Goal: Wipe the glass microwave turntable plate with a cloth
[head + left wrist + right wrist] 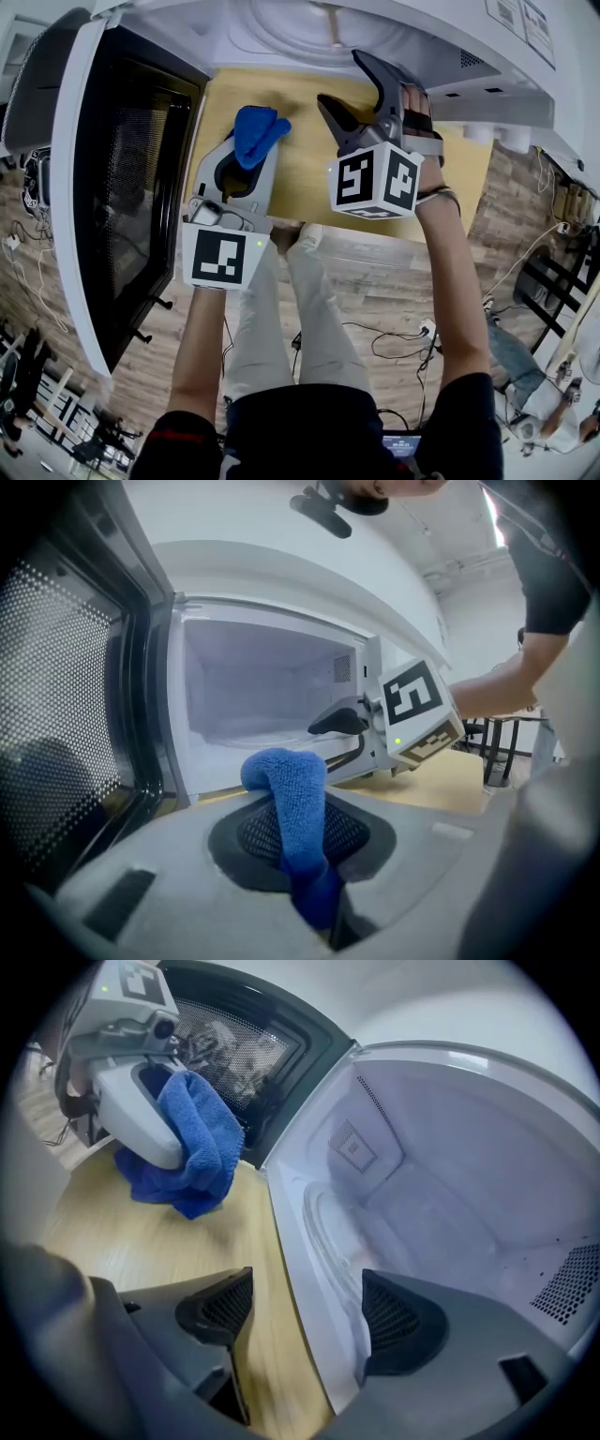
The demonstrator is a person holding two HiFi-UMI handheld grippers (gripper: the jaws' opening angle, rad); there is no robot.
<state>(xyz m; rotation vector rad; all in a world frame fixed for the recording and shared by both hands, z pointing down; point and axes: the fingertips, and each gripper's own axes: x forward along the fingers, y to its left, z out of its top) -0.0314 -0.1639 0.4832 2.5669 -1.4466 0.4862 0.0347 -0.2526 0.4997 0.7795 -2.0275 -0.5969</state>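
The glass turntable plate [281, 28] lies inside the open white microwave; in the right gripper view its round rim [323, 1232] shows on the cavity floor. My left gripper [251, 148] is shut on a blue cloth [259, 129], which hangs over the jaws [292, 808] just in front of the microwave opening. My right gripper [343, 79] stands open at the cavity mouth with nothing between its fingers, and from its own view [309, 1312] one jaw is over the wooden table and the other over the microwave's floor. The cloth [192, 1143] hangs to its left.
The microwave door [131, 187] is swung wide open at the left. The microwave stands on a light wooden table [309, 178], whose front edge is close to the person's legs. Cables lie on the wood-pattern floor [394, 309] below.
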